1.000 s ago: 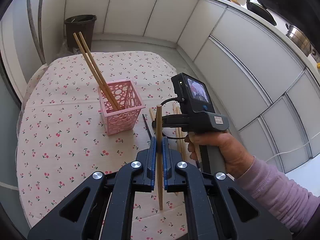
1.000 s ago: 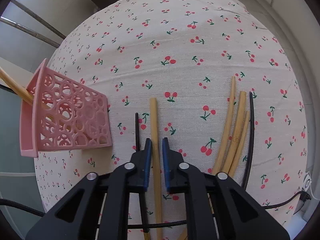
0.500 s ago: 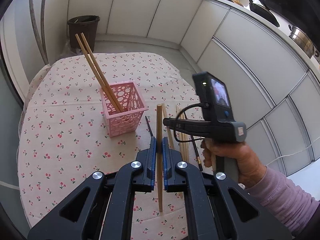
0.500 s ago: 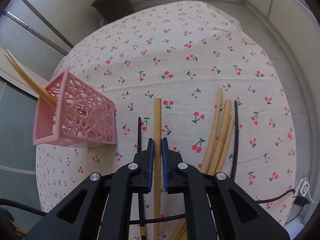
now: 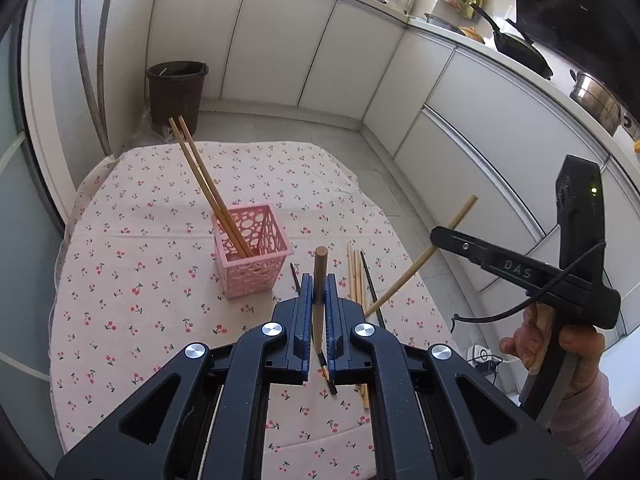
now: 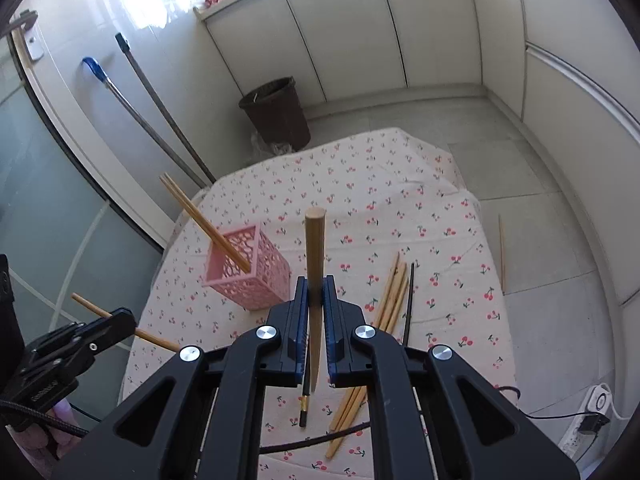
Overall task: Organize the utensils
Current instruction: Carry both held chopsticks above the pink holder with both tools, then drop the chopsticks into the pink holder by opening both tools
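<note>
A pink basket [image 5: 253, 249] stands on the cherry-print table [image 5: 132, 264] with two wooden chopsticks [image 5: 208, 188] leaning in it; it also shows in the right wrist view [image 6: 248, 270]. My left gripper [image 5: 316, 300] is shut on a wooden chopstick [image 5: 319, 280], held above the table. My right gripper [image 6: 315, 304] is shut on another wooden chopstick [image 6: 315, 256], lifted clear of the table; it shows in the left wrist view [image 5: 420, 264] slanting up at the right. Several wooden chopsticks [image 6: 390, 300] and black ones [image 6: 409, 304] lie on the cloth to the right of the basket.
A dark waste bin [image 5: 176, 92] stands on the floor beyond the table. White cabinets [image 5: 460, 120] run along the back and right. One chopstick [image 6: 501, 252] lies on the floor to the right. A power strip [image 6: 592, 416] lies on the floor at the lower right.
My right gripper closed on a wooden chopstick on the cloth and lifted it well above the table, tilting up. My left gripper rose too, still holding its chopstick.
</note>
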The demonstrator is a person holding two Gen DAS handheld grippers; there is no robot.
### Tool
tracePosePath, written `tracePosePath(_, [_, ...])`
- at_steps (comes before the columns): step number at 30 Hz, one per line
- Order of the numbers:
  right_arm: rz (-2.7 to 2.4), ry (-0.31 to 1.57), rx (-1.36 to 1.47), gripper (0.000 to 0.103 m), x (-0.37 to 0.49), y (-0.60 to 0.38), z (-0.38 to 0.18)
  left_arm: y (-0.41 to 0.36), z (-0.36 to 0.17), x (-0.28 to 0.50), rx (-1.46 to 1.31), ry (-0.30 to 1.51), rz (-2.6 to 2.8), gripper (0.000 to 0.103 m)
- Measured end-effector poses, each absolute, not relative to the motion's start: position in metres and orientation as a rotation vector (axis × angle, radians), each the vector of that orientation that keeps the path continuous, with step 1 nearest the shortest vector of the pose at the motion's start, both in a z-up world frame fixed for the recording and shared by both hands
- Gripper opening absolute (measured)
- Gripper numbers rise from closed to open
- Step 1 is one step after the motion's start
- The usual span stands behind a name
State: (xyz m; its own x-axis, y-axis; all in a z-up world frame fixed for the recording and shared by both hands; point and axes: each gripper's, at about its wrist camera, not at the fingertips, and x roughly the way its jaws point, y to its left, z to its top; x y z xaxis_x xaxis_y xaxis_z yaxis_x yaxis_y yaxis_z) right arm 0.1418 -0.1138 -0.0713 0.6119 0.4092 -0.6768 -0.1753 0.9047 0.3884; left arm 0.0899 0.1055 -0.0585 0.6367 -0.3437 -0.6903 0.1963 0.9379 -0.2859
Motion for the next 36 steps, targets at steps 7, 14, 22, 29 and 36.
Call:
tracePosePath(7, [0.361,0.704,0.374,0.008,0.163,-0.12,-0.006,0.111,-0.01,0.104,-0.202,0.704,-0.252,0.005])
tracePosePath(14, [0.402,0.606,0.403,0.008,0.182,-0.11,0.03,0.12,0.042,0.122,-0.192,0.572,-0.187,0.005])
tracePosePath(22, [0.407,0.652,0.392,0.008,0.204,-0.089,0.013,0.137,0.014,0.159,-0.222,0.61,-0.095,0.006])
tracePosePath(29, [0.405,0.681,0.367,0.008,0.212,-0.073,0.003,0.166,0.001,0.158,-0.309,0.62,-0.034,0.013])
tracePosePath(36, [0.398,0.714,0.34,0.008,0.217,-0.055,-0.01,0.163,0.01,0.152,-0.298,0.597,-0.041,0.022])
